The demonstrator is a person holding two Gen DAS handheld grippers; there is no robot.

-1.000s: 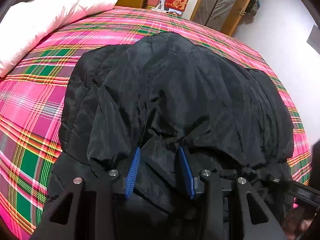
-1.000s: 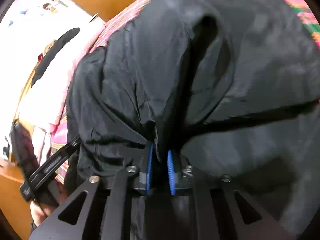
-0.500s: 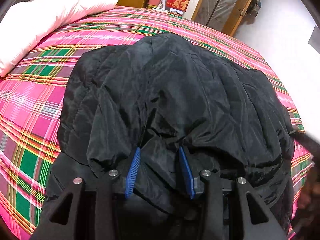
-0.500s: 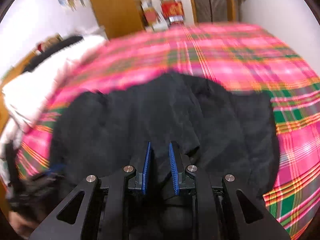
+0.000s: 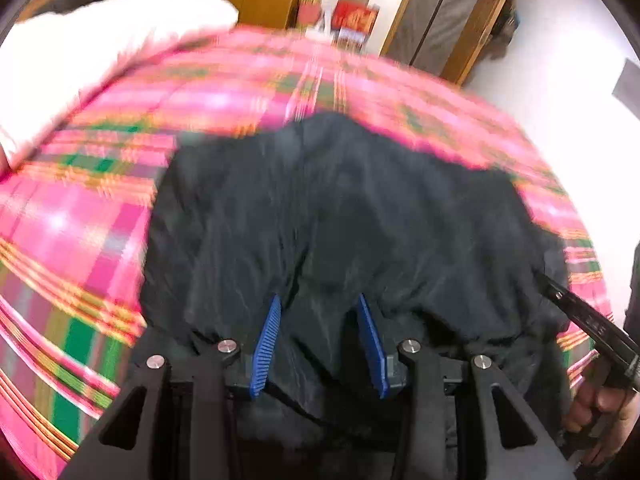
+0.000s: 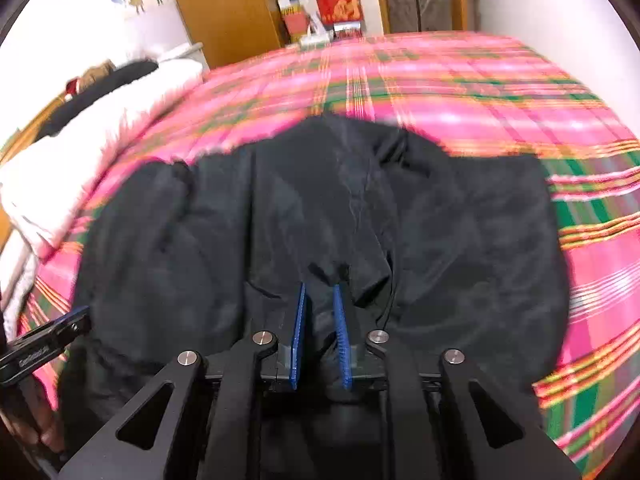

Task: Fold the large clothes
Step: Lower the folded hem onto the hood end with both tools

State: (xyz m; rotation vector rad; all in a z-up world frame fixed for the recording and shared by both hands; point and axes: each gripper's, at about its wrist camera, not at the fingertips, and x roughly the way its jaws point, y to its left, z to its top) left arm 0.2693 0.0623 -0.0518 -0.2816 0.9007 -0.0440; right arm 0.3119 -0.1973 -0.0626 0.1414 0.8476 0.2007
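Observation:
A large black jacket lies bunched on a pink plaid bedspread; it also shows in the right wrist view. My left gripper has its blue pads closed on a thick fold of the jacket's near edge. My right gripper is shut on another fold of the near edge. The right gripper's body shows at the left view's right edge. The left gripper's body shows at the right view's left edge.
A white duvet with a black garment on it lies at the bed's left. Wooden wardrobes and boxes stand beyond the far edge of the bedspread. A white wall is at the right.
Both grippers have lifted and pulled back with the jacket edge. The right wrist view has swung from facing close fabric to facing across the bed. The jacket has drawn toward me.

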